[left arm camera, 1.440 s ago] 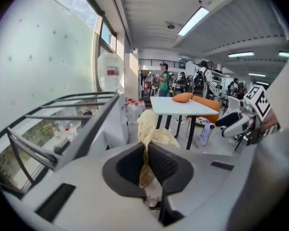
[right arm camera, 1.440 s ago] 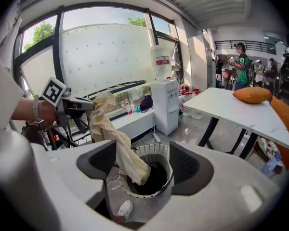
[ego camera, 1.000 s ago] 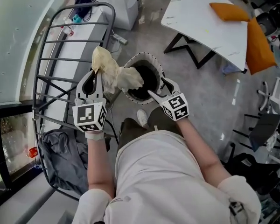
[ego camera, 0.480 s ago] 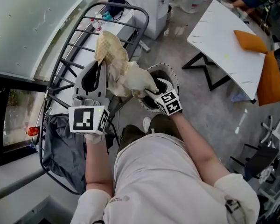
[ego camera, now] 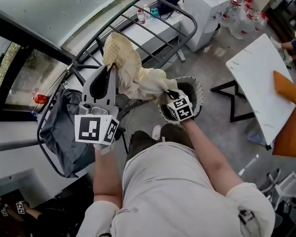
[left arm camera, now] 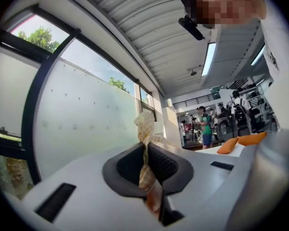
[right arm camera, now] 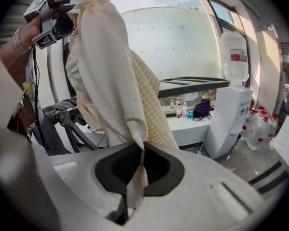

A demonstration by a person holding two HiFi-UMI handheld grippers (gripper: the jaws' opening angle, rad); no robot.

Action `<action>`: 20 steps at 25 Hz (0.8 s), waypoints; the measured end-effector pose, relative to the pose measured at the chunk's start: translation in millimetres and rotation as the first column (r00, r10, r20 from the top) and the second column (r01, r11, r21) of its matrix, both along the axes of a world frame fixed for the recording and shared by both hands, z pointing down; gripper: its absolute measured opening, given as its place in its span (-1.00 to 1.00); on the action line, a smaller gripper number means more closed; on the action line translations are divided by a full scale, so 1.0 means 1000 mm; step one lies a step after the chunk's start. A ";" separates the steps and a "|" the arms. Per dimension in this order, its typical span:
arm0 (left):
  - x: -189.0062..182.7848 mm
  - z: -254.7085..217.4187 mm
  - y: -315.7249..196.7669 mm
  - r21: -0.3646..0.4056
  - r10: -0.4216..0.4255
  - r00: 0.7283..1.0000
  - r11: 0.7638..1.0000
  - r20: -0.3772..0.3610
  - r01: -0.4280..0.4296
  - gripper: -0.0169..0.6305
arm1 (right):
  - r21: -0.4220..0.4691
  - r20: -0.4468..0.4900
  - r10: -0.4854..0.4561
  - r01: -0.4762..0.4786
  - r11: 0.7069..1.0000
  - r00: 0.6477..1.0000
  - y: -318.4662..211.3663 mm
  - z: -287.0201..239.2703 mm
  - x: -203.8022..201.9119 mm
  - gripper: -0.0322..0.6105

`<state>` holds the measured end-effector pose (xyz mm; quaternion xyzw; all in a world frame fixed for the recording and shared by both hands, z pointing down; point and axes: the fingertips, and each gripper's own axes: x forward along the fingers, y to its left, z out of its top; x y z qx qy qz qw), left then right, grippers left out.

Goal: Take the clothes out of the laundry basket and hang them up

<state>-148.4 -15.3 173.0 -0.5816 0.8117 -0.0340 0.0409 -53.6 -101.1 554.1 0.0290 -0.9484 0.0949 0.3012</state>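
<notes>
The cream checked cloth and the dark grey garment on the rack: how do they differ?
The cream checked cloth is pale and hangs in the air, pinched by the left gripper and the right gripper, whose jaws have just closed on it. The dark grey garment is dark and lies draped on the drying rack, touched by neither gripper. Both are limp fabric beside the same rack.
</notes>
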 end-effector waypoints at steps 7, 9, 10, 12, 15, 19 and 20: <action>-0.016 0.016 0.094 -0.002 -0.329 0.944 0.944 0.001 0.329 -0.89 | 0.099 0.212 0.024 -0.046 0.994 0.977 -0.031 -0.089 -0.005 -0.87; -0.016 0.023 0.124 0.010 -0.415 0.909 0.910 -0.027 0.415 -0.89 | 0.130 0.285 0.017 -0.057 0.990 0.958 -0.041 -0.123 -0.006 -0.87; -0.014 0.026 0.139 0.011 -0.453 0.891 0.891 -0.038 0.454 -0.89 | 0.144 0.319 0.009 -0.058 0.988 0.948 -0.045 -0.139 -0.007 -0.87; -0.010 0.031 0.166 0.010 -0.521 0.852 0.852 -0.053 0.523 -0.89 | 0.174 0.376 -0.020 -0.050 0.983 0.926 -0.049 -0.170 -0.012 -0.87; 0.001 0.041 0.202 0.000 -0.611 0.789 0.791 -0.063 0.612 -0.89 | 0.222 0.438 -0.080 -0.021 0.975 0.895 -0.052 -0.209 -0.021 -0.87; 0.015 0.051 0.232 -0.023 -0.683 0.728 0.730 -0.060 0.683 -0.89 | 0.276 0.506 -0.141 -0.004 0.961 0.851 -0.054 -0.256 -0.033 -0.87; 0.016 0.054 0.236 -0.029 -0.695 0.717 0.719 -0.053 0.695 -0.89 | 0.286 0.525 -0.149 -0.008 0.958 0.838 -0.056 -0.267 -0.037 -0.87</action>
